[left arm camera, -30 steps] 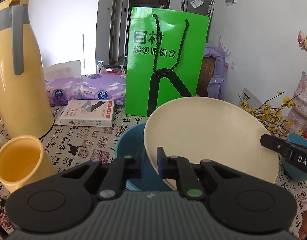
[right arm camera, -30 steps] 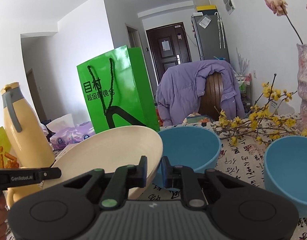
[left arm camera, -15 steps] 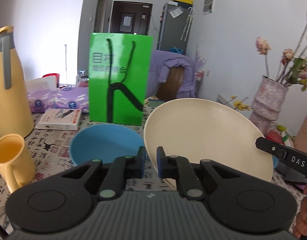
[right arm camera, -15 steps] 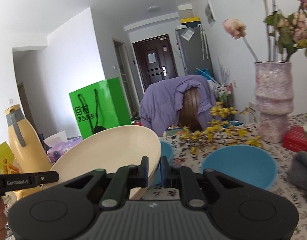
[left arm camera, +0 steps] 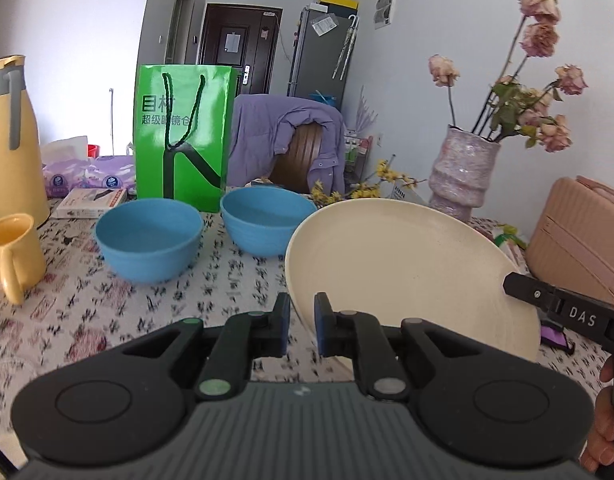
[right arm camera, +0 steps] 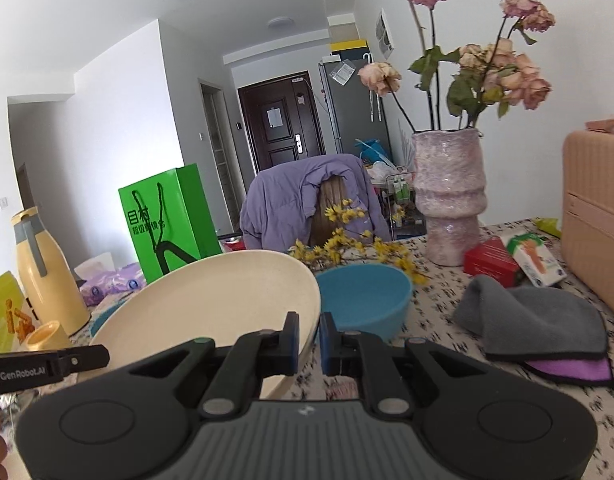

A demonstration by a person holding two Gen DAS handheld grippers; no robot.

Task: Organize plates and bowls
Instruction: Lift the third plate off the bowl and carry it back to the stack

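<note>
I have the cream plate point(left arm camera: 411, 272) off the table point(left arm camera: 107, 320), tilted and carried between both grippers. My left gripper point(left arm camera: 299, 326) pinches its near-left rim, and my right gripper point(right arm camera: 309, 338) pinches the opposite rim. Taking the green bag point(left arm camera: 183, 136) as my landmark: one blue bowl point(left arm camera: 149, 248) stands on the table right in front of it, a second blue bowl point(left arm camera: 267, 220) sits just to that one's right, and the plate hangs farther right and nearer to me. The yellow cup point(left arm camera: 13, 256) is well left of the bag, with the yellow jug point(left arm camera: 7, 140) behind it.
</note>
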